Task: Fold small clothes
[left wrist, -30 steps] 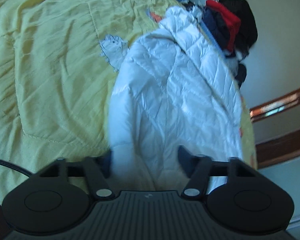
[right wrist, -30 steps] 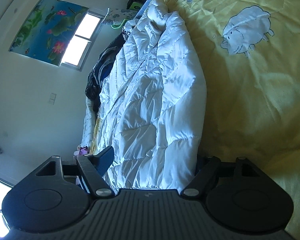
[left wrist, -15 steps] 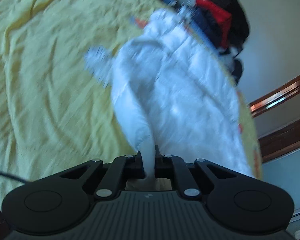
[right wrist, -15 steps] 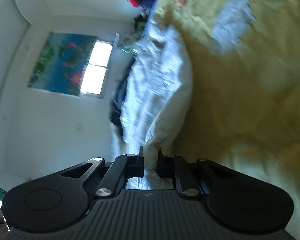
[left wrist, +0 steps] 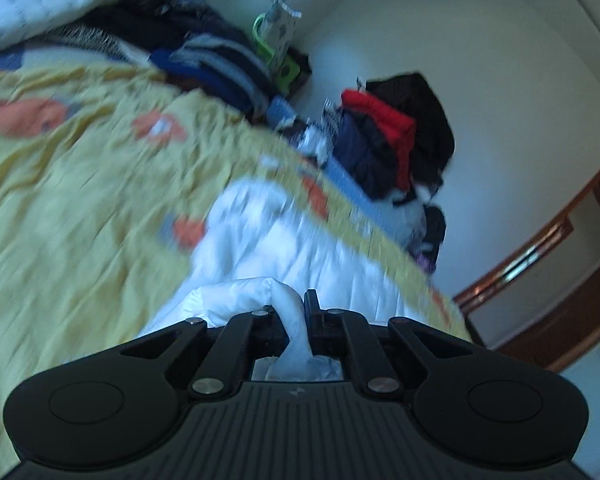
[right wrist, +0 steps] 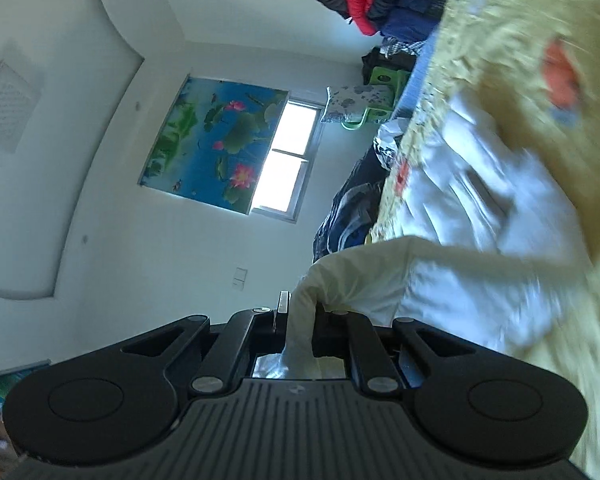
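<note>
Both claws are clamped on the white padded jacket [left wrist: 300, 248]'s near hem, left claw [left wrist: 291, 312] and right claw [right wrist: 300, 312], its length running away toward upper frame across the yellow bedspread [left wrist: 80, 208].

No text, label, brand or number can be read in either view; the blur hides any small print on the things.

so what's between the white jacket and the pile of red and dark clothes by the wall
In the left wrist view, a strip of the yellow bedspread lies between the white jacket and the clothes pile, with a blue edge showing beyond it.
</note>
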A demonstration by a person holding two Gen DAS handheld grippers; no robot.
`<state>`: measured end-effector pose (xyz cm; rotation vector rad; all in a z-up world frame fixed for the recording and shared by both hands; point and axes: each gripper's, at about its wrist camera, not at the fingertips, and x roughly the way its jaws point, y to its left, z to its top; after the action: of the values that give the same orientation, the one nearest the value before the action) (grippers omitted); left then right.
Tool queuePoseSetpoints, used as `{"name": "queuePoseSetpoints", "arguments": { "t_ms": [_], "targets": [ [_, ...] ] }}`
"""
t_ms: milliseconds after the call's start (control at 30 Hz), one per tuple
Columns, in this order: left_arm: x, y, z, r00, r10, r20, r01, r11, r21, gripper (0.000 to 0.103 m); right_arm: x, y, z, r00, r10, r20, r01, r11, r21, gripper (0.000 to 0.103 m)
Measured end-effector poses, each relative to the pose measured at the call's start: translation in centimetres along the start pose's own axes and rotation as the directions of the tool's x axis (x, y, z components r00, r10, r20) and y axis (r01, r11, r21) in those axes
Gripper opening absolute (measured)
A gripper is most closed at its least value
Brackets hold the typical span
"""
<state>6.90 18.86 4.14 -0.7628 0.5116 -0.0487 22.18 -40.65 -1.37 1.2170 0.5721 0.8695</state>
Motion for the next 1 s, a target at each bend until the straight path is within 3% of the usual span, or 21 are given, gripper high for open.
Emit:
{"name": "queuePoseSetpoints", "arguments": {
  "t_ms": [133,267,367,533,567,600,700,767,800,833,867,900,933,1000],
  "targets": [
    [6.1,-1.3,4.3,0.999,0.024,0.033,-0.024,1.0,-0.006,0.006,5.2,-1.5,4.8,1.0,-0.03,-0.002,0.03,0.999,0.026,0.013],
    [12.4,-2.2,7.0,0.987,0.136,0.081,-0.139,0.989,0.039,0.005,10.2,-4.0,9.1,0.994,-0.105,0.03,0.103,0.994,0.042,0.013],
    [17.3,-1.8,8.0,0.968,0.239,0.075,-0.242,0.969,0.043,0.005,13.2,-6.8,11.2,0.982,-0.181,0.053,0.178,0.982,0.065,0.013],
    [23.6,0.7,7.2,0.936,0.351,-0.033,-0.351,0.936,0.0,0.006,16.6,-12.1,11.8,0.954,-0.289,0.078,0.278,0.952,0.126,0.017],
    [24.0,1.1,6.9,0.934,0.355,-0.04,-0.355,0.935,-0.014,0.007,16.9,-12.8,11.5,0.949,-0.304,0.082,0.293,0.947,0.128,0.017],
    [24.1,1.2,6.6,0.934,0.356,-0.035,-0.357,0.934,-0.019,0.007,17.0,-13.3,11.3,0.946,-0.312,0.088,0.298,0.944,0.141,0.023],
    [23.3,1.1,6.9,0.94,0.34,-0.035,-0.341,0.939,-0.039,0.012,16.5,-13.7,11.1,0.95,-0.295,0.098,0.276,0.945,0.175,0.029],
    [22.2,1.6,7.9,0.955,0.292,-0.053,-0.297,0.949,-0.106,0.026,16.0,-13.2,11.7,0.954,-0.285,0.095,0.264,0.945,0.192,0.042],
    [21.5,1.9,8.5,0.966,0.254,-0.054,-0.259,0.954,-0.151,0.031,15.4,-12.6,12.0,0.955,-0.274,0.111,0.25,0.95,0.188,0.053],
    [20.9,2.0,9.1,0.975,0.219,-0.044,-0.224,0.956,-0.191,0.046,14.8,-12.0,12.3,0.955,-0.264,0.138,0.239,0.955,0.176,0.064],
    [20.0,2.1,9.6,0.981,0.193,-0.025,-0.194,0.956,-0.22,0.069,14.0,-11.1,12.5,0.95,-0.258,0.176,0.233,0.96,0.153,0.067],
    [19.1,2.0,10.0,0.983,0.181,0.007,-0.175,0.957,-0.231,0.077,13.3,-10.2,12.7,0.944,-0.259,0.206,0.237,0.963,0.129,0.074],
    [18.2,1.5,10.4,0.981,0.189,0.048,-0.174,0.959,-0.226,0.083,13.0,-9.3,13.1,0.939,-0.26,0.225,0.242,0.965,0.104,0.074],
    [17.0,0.8,11.0,0.985,0.149,0.086,-0.13,0.972,-0.194,0.084,12.8,-7.6,13.1,0.939,-0.257,0.231,0.254,0.966,0.042,0.074]
  ]
}}
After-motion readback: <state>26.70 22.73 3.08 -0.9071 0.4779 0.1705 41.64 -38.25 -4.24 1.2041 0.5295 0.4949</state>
